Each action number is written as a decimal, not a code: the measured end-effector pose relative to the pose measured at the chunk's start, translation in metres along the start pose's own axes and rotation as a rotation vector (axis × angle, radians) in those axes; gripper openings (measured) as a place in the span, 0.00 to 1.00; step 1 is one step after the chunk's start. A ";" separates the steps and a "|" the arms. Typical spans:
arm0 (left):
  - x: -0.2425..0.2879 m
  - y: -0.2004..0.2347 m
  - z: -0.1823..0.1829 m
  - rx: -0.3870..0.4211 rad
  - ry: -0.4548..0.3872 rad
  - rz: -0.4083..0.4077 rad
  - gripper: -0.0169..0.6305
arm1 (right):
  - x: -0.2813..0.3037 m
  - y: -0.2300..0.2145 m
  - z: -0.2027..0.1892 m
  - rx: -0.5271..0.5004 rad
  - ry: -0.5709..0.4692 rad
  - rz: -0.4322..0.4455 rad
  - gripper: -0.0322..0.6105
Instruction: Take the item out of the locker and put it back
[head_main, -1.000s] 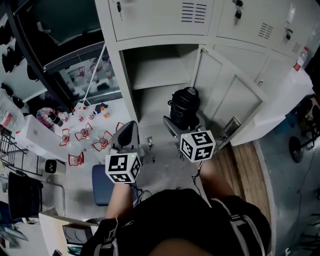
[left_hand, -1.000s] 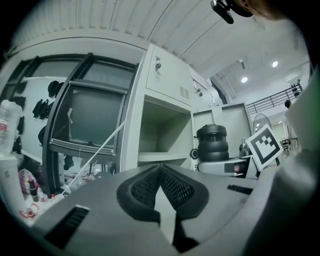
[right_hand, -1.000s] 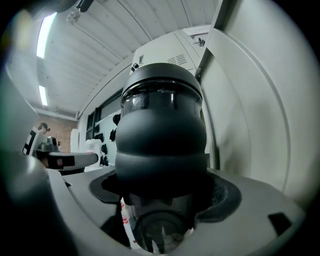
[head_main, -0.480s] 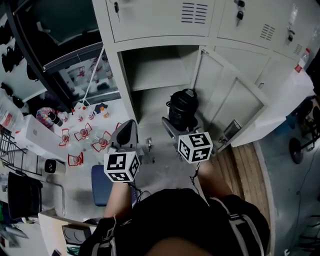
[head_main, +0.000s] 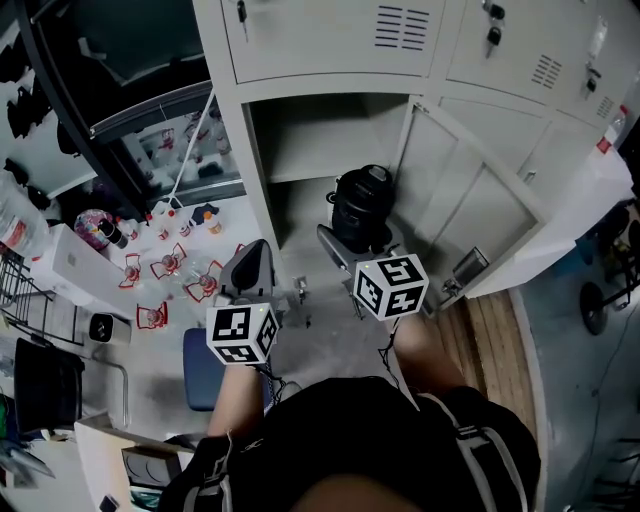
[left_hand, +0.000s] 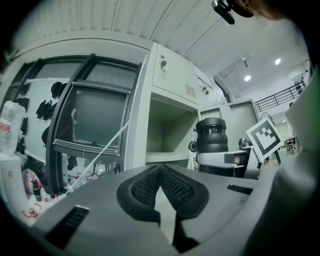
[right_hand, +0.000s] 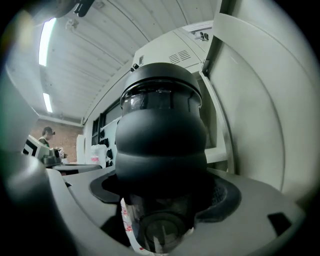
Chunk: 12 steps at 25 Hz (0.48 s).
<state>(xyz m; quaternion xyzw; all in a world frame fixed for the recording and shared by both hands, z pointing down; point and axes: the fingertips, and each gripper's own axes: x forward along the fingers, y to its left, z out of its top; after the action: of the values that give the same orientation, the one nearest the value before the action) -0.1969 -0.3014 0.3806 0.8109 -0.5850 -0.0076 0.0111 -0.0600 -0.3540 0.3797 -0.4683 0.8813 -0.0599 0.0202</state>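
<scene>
Black ribbed flask (right_hand: 161, 145) sits clamped in my right tongs (right_hand: 162, 200), gripped low on its body, at the open locker (head_main: 300, 150) mouth just ahead. Left tongs (left_hand: 161, 187) are pressed together, empty. Risk: the low grip lets it tip, or it clips the door (head_main: 470, 200) alongside. Long axis upright, lid up.

Matt black plastic bottle (head_main: 362, 208), smooth pale painted metal locker (head_main: 320, 45), wood-plank floor strip (head_main: 495, 335)

Left gripper (left_hand: 160, 169) jaws closed tip to tip, nothing between them. Ahead is the locker (left_hand: 172, 117) with one compartment open. Just right of the opening, the right gripper (left_hand: 220, 159) clamps a black bottle (left_hand: 212, 136).
</scene>
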 end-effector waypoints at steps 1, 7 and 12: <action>0.000 0.002 0.000 -0.001 0.000 0.003 0.05 | 0.003 0.002 0.005 0.011 -0.006 0.010 0.72; -0.003 0.008 0.001 -0.004 -0.008 0.014 0.05 | 0.026 0.003 0.033 0.189 -0.036 0.075 0.72; -0.005 0.013 0.005 -0.005 -0.018 0.024 0.05 | 0.048 -0.002 0.049 0.370 -0.011 0.121 0.72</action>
<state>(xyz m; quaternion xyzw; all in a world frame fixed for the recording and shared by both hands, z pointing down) -0.2113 -0.3005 0.3763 0.8037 -0.5948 -0.0162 0.0079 -0.0810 -0.3989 0.3322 -0.4030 0.8817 -0.2170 0.1143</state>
